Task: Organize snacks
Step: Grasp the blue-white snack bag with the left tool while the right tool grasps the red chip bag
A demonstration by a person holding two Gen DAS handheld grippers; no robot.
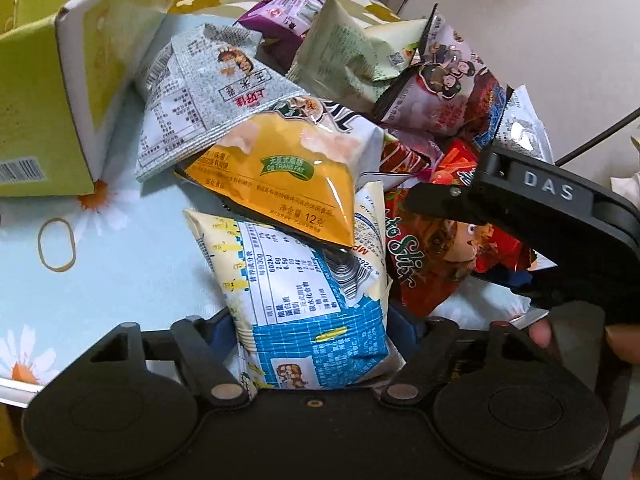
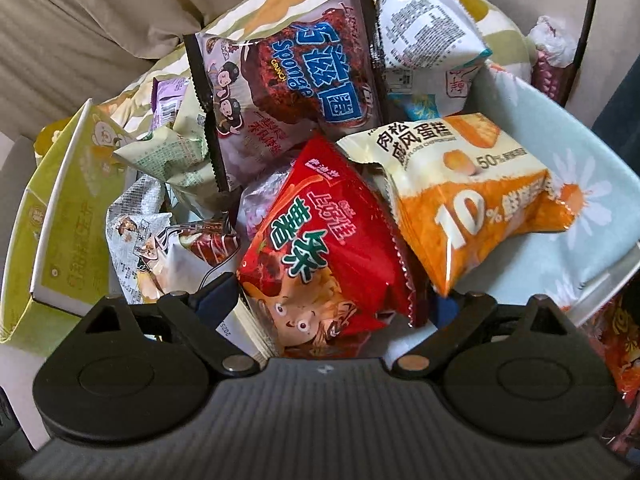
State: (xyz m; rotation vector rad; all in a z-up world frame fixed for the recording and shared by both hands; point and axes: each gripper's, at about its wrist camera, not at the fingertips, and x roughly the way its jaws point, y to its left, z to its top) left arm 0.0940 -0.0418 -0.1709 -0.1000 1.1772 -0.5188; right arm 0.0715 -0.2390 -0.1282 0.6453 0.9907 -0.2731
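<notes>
Gripping a blue-and-cream packet (image 1: 308,320), the left gripper (image 1: 316,344) has its jaws closed on it; the right gripper (image 2: 344,312) straddles a red packet (image 2: 320,248), though I cannot tell whether it pinches. Only the left view shows a rubber band (image 1: 57,244) on the floral tablecloth (image 1: 132,264); only the right shows the orange cake packet (image 2: 472,196). A green box (image 1: 48,112) sits beside the pile.

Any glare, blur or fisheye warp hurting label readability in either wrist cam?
Left wrist: sharp at centre; specular glare on the yellow packet; the green box bows and softens toward the left edge. Right wrist: glare streaks on the red packet and orange packet, print still legible; rim content is warped and soft, and the striped gripper housing along the bottom looks blurred.
</notes>
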